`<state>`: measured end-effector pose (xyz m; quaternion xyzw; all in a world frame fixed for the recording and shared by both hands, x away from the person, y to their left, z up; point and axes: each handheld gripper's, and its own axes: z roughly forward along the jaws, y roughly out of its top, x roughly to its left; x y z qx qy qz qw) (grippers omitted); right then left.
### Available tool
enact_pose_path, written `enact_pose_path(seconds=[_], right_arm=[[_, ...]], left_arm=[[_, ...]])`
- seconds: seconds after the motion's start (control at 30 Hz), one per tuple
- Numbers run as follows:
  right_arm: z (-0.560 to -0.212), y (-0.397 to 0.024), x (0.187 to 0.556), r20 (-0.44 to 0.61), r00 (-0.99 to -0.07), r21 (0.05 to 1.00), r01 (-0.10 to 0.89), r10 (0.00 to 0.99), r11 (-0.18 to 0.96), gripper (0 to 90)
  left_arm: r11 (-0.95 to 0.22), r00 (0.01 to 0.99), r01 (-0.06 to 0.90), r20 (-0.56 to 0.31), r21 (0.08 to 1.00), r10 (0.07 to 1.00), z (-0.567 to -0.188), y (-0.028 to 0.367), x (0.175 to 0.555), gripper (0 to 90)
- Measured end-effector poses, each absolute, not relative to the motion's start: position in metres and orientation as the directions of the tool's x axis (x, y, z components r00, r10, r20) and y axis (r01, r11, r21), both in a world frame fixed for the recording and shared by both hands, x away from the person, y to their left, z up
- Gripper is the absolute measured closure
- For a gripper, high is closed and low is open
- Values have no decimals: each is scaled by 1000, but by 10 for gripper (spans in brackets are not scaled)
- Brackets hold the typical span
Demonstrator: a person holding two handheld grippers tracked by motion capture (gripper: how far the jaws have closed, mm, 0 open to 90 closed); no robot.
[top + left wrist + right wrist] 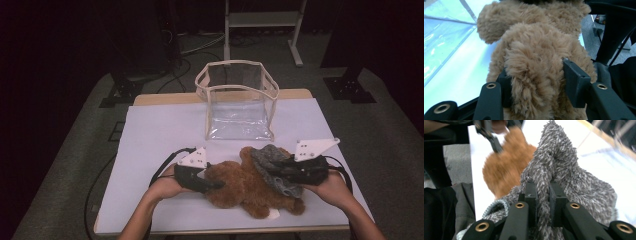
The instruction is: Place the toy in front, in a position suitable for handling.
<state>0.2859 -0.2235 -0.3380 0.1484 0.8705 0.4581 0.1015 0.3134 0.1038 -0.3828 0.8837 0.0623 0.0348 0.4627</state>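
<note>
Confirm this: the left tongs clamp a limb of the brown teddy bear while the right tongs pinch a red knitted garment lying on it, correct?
Not quite: the knitted garment is grey, not red, as the right gripper view shows. The rest holds: the right tongs pinch it, and the left tongs clamp a limb of the brown teddy bear.

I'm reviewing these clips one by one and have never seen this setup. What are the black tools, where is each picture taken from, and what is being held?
There is no robot arm here: a person holds a two-jaw tool in each hand. The high view looks down on the table. The other two pictures come from cameras riding on each tool, looking along its jaws. On the table lie a brown teddy bear and, behind it, an open clear bag. The left gripper has its jaws around a limb of the bear. The right gripper pinches a fuzzy grey knitted piece lying over the bear.
</note>
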Motion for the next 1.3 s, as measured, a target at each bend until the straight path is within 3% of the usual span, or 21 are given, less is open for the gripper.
enact_pose_path(seconds=[0.13, 0.33, 0.67, 0.83, 1.07, 1.3], right_arm=[[-331, -191, 295, -74, -951, 807, 120, 301, 578, 789], [-351, -169, 315, -69, -953, 729, 154, 296, 667, 790], [-364, -221, 307, -3, -922, 756, 250, 386, 605, 791], [-368, -234, 302, 22, -913, 776, 272, 406, 569, 792], [-339, -213, 295, -50, -932, 803, 176, 359, 569, 789], [-332, -175, 308, -68, -945, 778, 151, 320, 611, 788]], left_arm=[[-585, 993, 50, 22, 810, 114, -380, 92, 312, 495], [-580, 993, 49, 25, 813, 119, -381, 94, 310, 491], [-545, 992, 67, 1, 836, 124, -384, 100, 309, 418], [-548, 994, 49, 11, 835, 105, -385, 99, 306, 453], [-556, 995, 40, 19, 830, 100, -385, 97, 307, 462], [-571, 996, 15, 41, 821, 84, -383, 95, 304, 463]])
